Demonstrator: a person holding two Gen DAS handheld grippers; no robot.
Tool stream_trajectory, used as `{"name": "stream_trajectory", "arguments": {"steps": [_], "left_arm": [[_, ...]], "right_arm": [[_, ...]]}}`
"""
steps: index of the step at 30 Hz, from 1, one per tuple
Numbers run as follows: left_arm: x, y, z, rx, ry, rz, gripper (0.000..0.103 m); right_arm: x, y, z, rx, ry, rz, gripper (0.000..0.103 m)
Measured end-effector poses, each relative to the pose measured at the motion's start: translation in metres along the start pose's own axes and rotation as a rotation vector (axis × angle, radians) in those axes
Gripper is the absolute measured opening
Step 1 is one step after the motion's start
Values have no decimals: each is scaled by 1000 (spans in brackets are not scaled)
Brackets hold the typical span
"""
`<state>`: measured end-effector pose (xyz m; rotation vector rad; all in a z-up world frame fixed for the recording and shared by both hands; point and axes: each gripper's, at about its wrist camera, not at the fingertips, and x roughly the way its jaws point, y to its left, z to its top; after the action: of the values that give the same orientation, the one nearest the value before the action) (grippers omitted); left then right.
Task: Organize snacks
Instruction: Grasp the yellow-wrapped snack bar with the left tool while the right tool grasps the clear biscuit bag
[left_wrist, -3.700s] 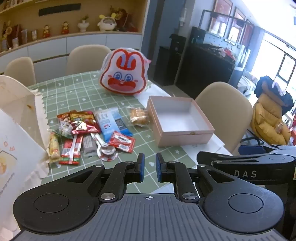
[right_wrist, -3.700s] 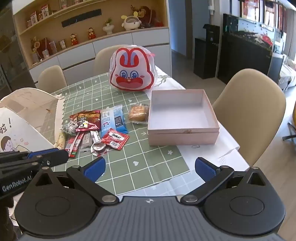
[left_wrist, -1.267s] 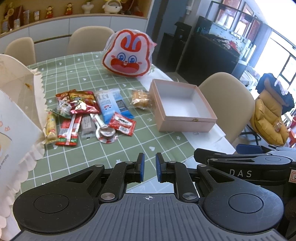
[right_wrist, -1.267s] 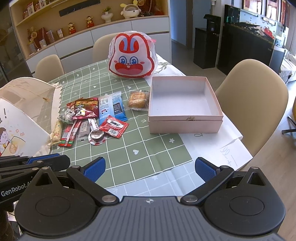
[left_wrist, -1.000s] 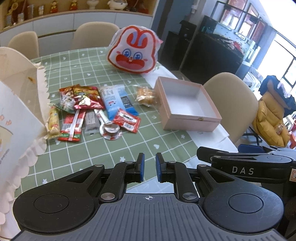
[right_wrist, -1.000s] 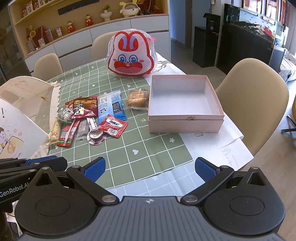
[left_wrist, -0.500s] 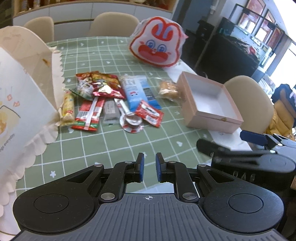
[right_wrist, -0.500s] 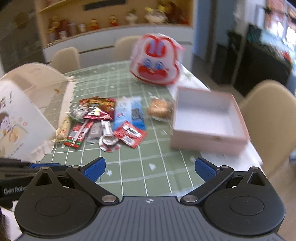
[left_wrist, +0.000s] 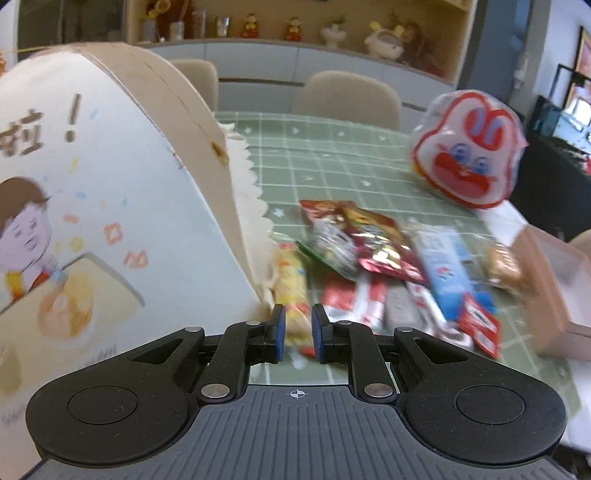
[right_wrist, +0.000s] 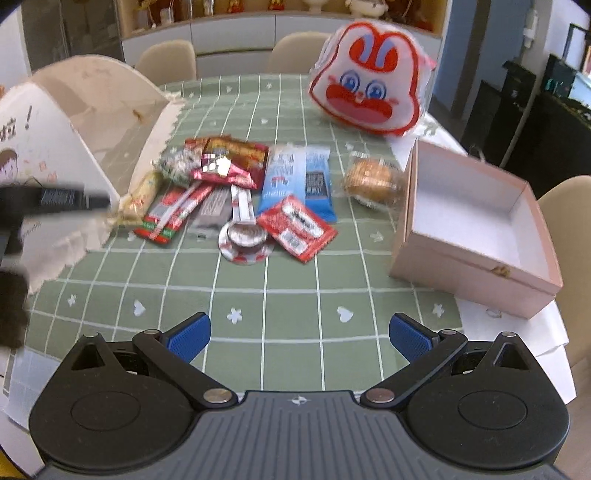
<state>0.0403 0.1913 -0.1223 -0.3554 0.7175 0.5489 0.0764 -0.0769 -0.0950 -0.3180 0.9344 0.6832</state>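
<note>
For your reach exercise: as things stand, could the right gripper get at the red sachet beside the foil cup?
Probably yes. The right gripper is open, the red sachet lies flat ahead, and only bare tablecloth lies between.

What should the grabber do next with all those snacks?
Probably ease the left hand-held gripper forward to the yellow snack stick just ahead of its nearly closed fingers, opening them first. No snack is in the pink box yet, and the right hand-held gripper hangs open over bare tablecloth.
</note>
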Motion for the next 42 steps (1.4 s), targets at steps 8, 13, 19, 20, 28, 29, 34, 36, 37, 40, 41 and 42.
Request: {"name": "stream_trajectory", "arguments": {"steps": [8,13,19,20,28,29,34,36,37,40,41,42], "left_arm": [[54,-1,29,20,49,45,18],[75,-11,31,69,118,53,25],[79,-23,30,162,130,69,33],[81,-23,30,163,139,97,33],[104,-26,30,91,151,161,35],[104,-29,30,103,152,173,35],[94,-33,26,85,187,153,34],[82,-33,16,80,188,118,34],[74,-32,9,71,195,105,34],[42,-25,-16,17,221,44,34],[28,-22,-25,-5,228,19,34],[16,-20,-34,-21,233,4,34]], "right_arm": [[24,-26,-9,34,75,19,103],[43,-50,-17,87,127,48,103],[61,-64,-22,120,165,128,103],[60,-64,-23,118,151,129,103],[57,-71,-27,122,105,178,103],[56,-74,-28,133,97,188,103],[56,-76,-28,131,89,204,103],[57,-73,-25,84,111,207,103],[58,-72,-24,60,119,209,103],[57,-69,-19,25,110,211,95],[55,-66,-17,9,87,210,94],[52,-62,-14,-11,55,204,94]]}}
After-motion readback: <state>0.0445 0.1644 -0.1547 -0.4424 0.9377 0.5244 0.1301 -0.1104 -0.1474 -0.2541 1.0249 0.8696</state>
